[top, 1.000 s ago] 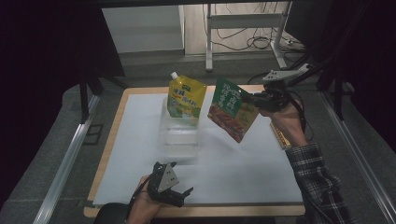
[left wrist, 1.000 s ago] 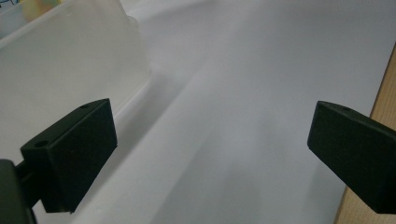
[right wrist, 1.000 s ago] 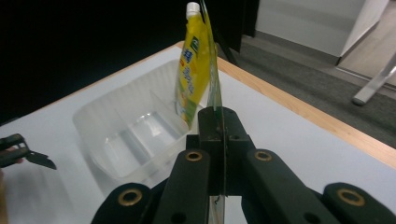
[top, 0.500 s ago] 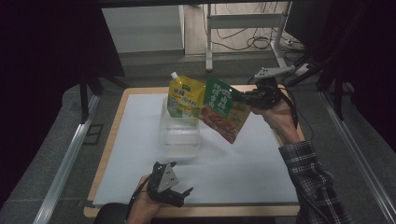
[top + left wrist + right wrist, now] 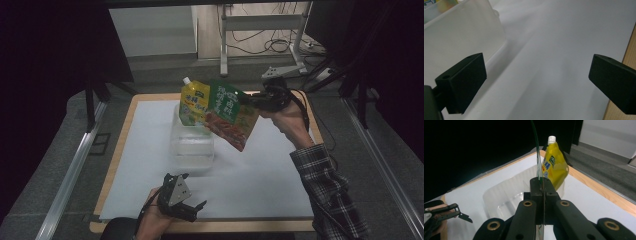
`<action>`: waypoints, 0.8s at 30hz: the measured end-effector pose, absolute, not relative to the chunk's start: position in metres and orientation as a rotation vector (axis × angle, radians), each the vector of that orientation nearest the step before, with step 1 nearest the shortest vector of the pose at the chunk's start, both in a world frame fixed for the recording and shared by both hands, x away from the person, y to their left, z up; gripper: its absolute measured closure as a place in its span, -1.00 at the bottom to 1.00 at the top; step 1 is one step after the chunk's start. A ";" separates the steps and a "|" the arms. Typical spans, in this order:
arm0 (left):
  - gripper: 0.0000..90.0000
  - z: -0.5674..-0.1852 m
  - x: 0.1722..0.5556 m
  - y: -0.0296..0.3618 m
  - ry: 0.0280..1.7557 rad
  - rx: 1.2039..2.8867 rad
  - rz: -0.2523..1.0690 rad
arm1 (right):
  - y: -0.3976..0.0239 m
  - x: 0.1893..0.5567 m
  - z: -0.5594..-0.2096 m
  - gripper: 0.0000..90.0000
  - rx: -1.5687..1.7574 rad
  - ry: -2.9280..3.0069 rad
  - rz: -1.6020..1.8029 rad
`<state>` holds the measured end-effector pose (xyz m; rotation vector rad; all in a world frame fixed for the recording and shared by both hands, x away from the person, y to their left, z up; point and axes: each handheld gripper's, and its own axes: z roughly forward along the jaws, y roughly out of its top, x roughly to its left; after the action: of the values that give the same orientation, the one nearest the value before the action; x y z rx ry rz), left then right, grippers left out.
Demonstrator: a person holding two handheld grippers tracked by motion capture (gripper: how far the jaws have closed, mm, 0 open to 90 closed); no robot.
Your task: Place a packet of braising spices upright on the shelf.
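Observation:
My right gripper [image 5: 252, 101] is shut on the edge of a flat green food packet [image 5: 230, 114], which hangs tilted in the air over the right side of a clear plastic tub [image 5: 192, 145]. In the right gripper view the packet [image 5: 537, 160] shows edge-on, pinched between the closed jaws [image 5: 541, 186]. A yellow spouted pouch [image 5: 194, 102] stands upright in the tub's far end, and shows beyond the jaws as the yellow pouch [image 5: 554, 166]. My left gripper [image 5: 192, 210] rests open near the table's front edge. Its jaws [image 5: 536, 82] hold nothing; the tub's wall [image 5: 461, 45] is just to their left.
A white mat [image 5: 260, 170] covers the wooden table [image 5: 117, 155]. Dark floor surrounds it, with a metal rail [image 5: 70, 170] at the left and a stand with cables [image 5: 260, 40] behind.
My right gripper has carried the green packet leftward, from beside the tub to over it and partly in front of the yellow pouch. The left gripper has stayed put.

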<state>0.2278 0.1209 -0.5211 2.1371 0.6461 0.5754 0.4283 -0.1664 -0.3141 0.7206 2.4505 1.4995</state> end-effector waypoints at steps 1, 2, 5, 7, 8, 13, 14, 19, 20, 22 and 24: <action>-0.98 -0.521 0.228 0.121 0.646 2.137 0.576 | -0.164 0.429 -0.315 0.98 0.717 2.452 1.501; -0.98 -0.521 0.228 0.121 0.646 2.138 0.576 | -0.162 0.430 -0.315 0.98 0.714 2.456 1.500; -0.98 -0.521 0.228 0.121 0.647 2.138 0.576 | -0.155 0.433 -0.316 0.98 0.706 2.467 1.500; -0.98 -0.521 0.228 0.122 0.648 2.135 0.574 | -0.150 0.435 -0.316 0.98 0.700 2.474 1.499; -0.98 -0.521 0.228 0.122 0.648 2.132 0.572 | -0.148 0.436 -0.316 0.98 0.697 2.476 1.497; -0.98 -0.520 0.228 0.123 0.644 2.134 0.575 | -0.137 0.440 -0.316 0.98 0.686 2.487 1.504; -0.98 -0.520 0.228 0.122 0.649 2.124 0.572 | -0.135 0.441 -0.316 0.98 0.685 2.487 1.507; -0.98 -0.519 0.228 0.123 0.636 2.108 0.551 | -0.123 0.446 -0.318 0.98 0.677 2.496 1.521; -0.98 -0.519 0.227 0.123 0.629 2.104 0.550 | -0.120 0.447 -0.318 0.98 0.676 2.500 1.522; -0.98 -0.519 0.227 0.123 0.623 2.103 0.543 | -0.114 0.449 -0.320 0.98 0.672 2.504 1.521; -0.98 -0.519 0.227 0.123 0.619 2.105 0.540 | -0.108 0.451 -0.321 0.98 0.668 2.510 1.519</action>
<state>0.2271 0.1229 -0.5193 2.1050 0.6190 0.5395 0.4510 -0.1084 -0.3209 0.6677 2.5102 1.5189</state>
